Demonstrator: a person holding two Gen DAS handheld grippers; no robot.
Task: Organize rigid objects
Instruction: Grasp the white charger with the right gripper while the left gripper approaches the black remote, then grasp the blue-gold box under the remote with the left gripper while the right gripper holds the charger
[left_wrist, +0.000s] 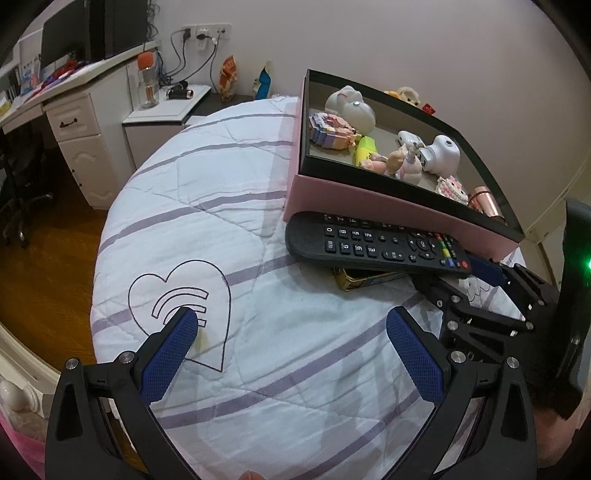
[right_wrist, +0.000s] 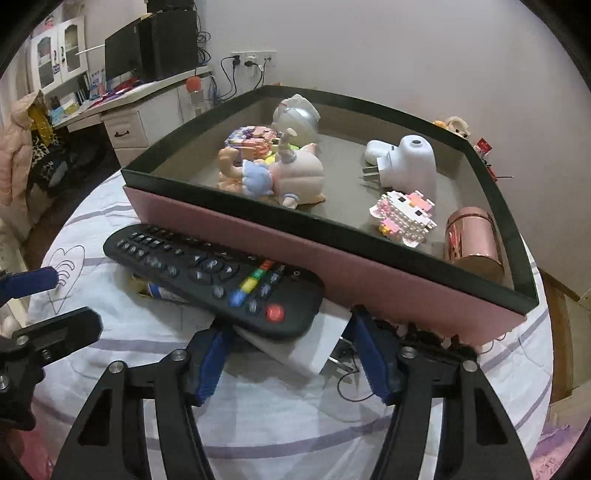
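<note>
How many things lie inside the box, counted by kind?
Inside the box:
Figurines: 2, one white, one lying doll
Block toys: 2, one pastel, one white and pink
White plugs: 2
Copper tube: 1
Yellow-green thing: 1, kind unclear
Total: 8

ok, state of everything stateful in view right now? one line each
left gripper: open, nothing between its pads
right gripper: straddling the remote's near end and a white block, contact unclear
remote: outside the box, buttons up, propped on things beneath
white block: under the remote's near end
gold item: mostly hidden under the remote
box: lidless, holding toys
white plug: unplugged, lying in the box
copper cylinder: on its side in the box
</note>
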